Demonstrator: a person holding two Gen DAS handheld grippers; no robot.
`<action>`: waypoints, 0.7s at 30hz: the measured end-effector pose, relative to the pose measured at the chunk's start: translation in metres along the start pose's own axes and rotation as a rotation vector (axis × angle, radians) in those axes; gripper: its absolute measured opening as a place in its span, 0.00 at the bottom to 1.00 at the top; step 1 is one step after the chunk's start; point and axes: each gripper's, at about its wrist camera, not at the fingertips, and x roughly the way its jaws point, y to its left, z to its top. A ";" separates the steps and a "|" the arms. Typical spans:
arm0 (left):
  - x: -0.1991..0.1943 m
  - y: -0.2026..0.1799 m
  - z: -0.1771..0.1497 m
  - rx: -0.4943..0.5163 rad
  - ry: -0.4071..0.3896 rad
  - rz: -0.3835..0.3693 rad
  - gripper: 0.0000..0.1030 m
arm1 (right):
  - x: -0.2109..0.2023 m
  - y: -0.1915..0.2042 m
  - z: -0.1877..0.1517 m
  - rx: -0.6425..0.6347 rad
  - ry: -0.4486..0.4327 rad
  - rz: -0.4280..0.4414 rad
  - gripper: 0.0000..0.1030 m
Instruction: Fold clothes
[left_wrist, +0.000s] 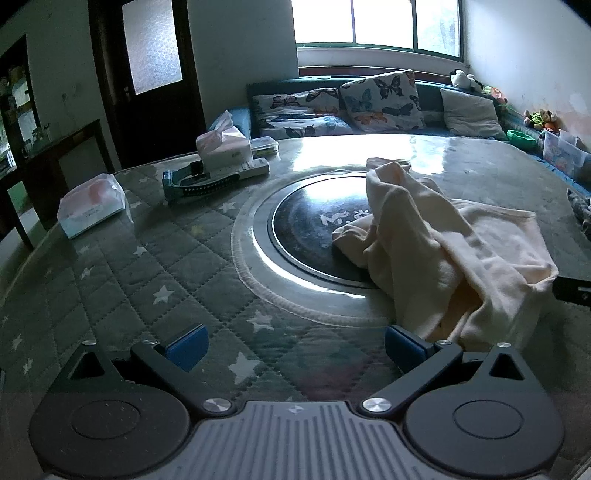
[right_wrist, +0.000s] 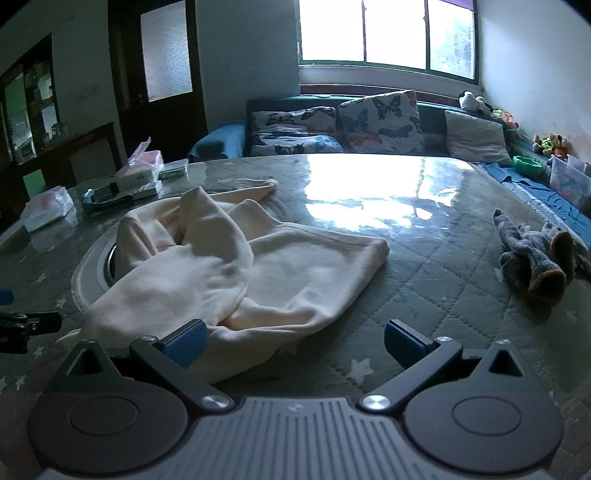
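- The left tongs (left_wrist: 295, 345) stand released, their blue pads (left_wrist: 186, 345) spread wide over the quilted, star-printed cover of the worktop (left_wrist: 147, 266); nothing lies between them.
- The right pad of the left tongs sits just beside the near hem of the cream garment (left_wrist: 454, 251); I cannot tell whether they touch.
- The right tongs (right_wrist: 295, 343) are released too, empty, with the left blue pad (right_wrist: 186, 343) over the near edge of the garment and the right one above bare cover.
- The cream garment lies crumpled in the middle of the worktop, one part bunched up in a ridge, its left side draped over the dark round inset (left_wrist: 314, 218) ringed in pale metal.
- To the right, well apart from the garment, lies a small grey bundle of cloth (right_wrist: 532, 254).
- At the far left of the worktop stand two tissue packs (left_wrist: 92, 206) and a remote control (left_wrist: 251, 168).
- Beyond the worktop, a sofa carries butterfly-print cushions (left_wrist: 384, 99) under a bright window (left_wrist: 376, 22).
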 end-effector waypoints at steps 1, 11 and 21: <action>-0.001 -0.001 0.000 0.003 0.000 0.001 1.00 | 0.000 0.001 -0.001 -0.002 0.001 0.003 1.00; -0.003 -0.016 0.001 0.020 0.011 -0.019 1.00 | -0.007 0.009 -0.007 -0.026 0.007 0.011 1.00; -0.004 -0.028 0.001 0.031 0.022 -0.014 1.00 | -0.012 0.015 -0.012 -0.038 0.003 0.001 1.00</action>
